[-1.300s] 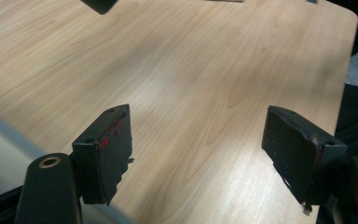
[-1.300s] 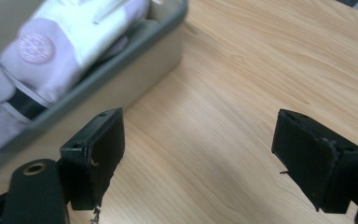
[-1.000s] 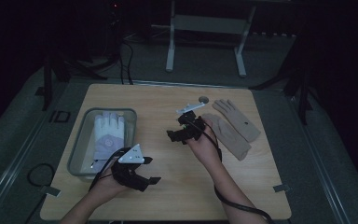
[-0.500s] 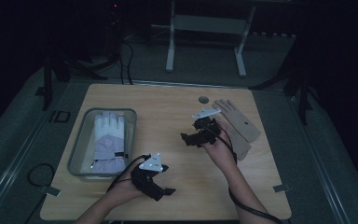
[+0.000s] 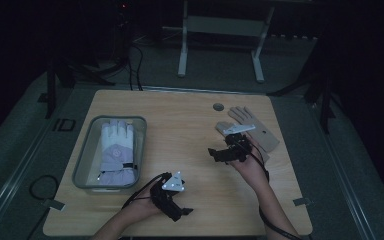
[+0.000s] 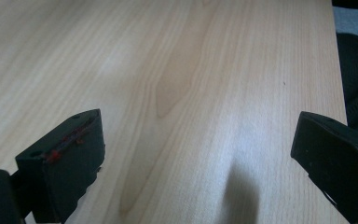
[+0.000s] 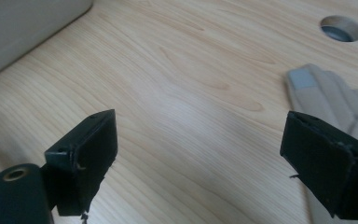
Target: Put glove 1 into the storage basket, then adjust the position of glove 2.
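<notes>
While both claws hang empty over the counter, the following is noted.

Left claw point(image 5: 180, 212): a second ago it was held beside the near edge of the bin; it is now seen lower and nearer the front edge of the counter point(image 5: 190, 120). Its jaws have just been opening, with nothing between them; in the left gripper view only bare wood is framed by the spread jaws. State: released, empty.

Right claw point(image 5: 219, 154): a second ago it was held farther back on the counter; it has since been drawn toward the person and now hangs just beside the tan glove. Jaws stand wide, nothing held.

White glove point(image 5: 117, 150): lies flat in the clear bin point(image 5: 82, 165) at the left of the counter, fingers pointing away from the person. No shift is seen across the second.

Tan glove point(image 5: 255, 131): lies flat on the right side of the counter, outside the bin, near the round cable hole point(image 5: 218, 107). In the right gripper view its fingertips point(image 7: 317, 91) show past one jaw, untouched.

Reading: one glove is judged stowed and let go; the other remains to be fetched. With the right claw open and close, a pickup of the tan glove appears to be next.

Risk: thin fabric lying flat; a pinch may slip off.
</notes>
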### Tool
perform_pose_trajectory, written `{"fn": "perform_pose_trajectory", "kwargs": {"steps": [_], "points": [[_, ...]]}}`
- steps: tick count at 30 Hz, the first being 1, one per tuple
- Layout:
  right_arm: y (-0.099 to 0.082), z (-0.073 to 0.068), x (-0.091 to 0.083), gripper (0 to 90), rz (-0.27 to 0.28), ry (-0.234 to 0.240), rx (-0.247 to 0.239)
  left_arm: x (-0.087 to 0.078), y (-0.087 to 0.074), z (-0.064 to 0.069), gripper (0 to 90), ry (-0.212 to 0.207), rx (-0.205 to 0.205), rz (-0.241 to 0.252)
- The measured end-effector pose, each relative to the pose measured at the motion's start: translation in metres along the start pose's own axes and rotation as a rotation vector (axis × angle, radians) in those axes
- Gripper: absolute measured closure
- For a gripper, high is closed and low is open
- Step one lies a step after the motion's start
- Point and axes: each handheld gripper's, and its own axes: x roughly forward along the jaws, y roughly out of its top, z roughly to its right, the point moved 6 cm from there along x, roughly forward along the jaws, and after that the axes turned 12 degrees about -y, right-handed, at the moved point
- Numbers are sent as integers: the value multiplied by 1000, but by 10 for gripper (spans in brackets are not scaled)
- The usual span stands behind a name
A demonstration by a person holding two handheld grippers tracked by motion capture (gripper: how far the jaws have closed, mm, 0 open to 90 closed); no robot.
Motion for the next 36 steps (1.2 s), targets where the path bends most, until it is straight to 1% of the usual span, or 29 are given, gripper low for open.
{"fn": "perform_pose_trajectory", "kwargs": {"steps": [1,2,3,4,5,6,8,10,12,14,18,22,24,26,28,30,31,33,34,36], "points": [[-3,3,0,100,1,-7,-6,0,-1,0,30,4,5,4],[-7,5,0,101,2,-19,-2,1,-3,0,30,7,7,6],[-9,7,0,100,0,-19,-4,1,-5,0,31,7,9,4],[-14,10,0,108,-4,-16,-11,1,-6,1,31,4,9,7],[-15,12,-1,133,4,-25,-16,1,-9,2,32,7,11,8],[-19,18,-3,141,15,-34,-25,1,-10,2,33,15,11,6],[-24,25,-5,164,18,-28,-26,0,-13,2,33,16,16,13],[-30,34,-7,214,19,-38,-34,-1,-16,2,33,21,28,-8],[-34,42,-9,238,16,-54,-36,-2,-18,3,33,26,33,-15],[-37,51,-12,261,22,-60,-33,-2,-18,4,33,18,38,-13],[-42,69,-14,286,21,-100,-38,-1,-18,6,33,17,64,-29],[-45,85,-11,299,5,-117,-21,0,-19,8,34,6,82,-32],[-44,89,-9,301,-5,-112,-14,1,-20,8,41,9,92,-52],[-44,93,-4,305,-27,-108,-6,2,-21,9,41,3,87,-57],[-43,95,2,341,-48,-100,-18,2,-21,9,40,0,86,-61],[-42,97,6,366,-53,-100,-20,2,-22,10,40,-10,76,-64],[-41,97,9,403,-55,-94,-27,3,-22,10,40,-10,78,-66],[-40,97,15,405,-63,-77,-45,3,-22,10,40,-9,80,-64],[-40,98,19,407,-66,-81,-54,3,-22,10,40,-12,79,-59],[-39,98,28,410,-74,-69,-75,2,-22,9,41,-17,77,-52]]}}
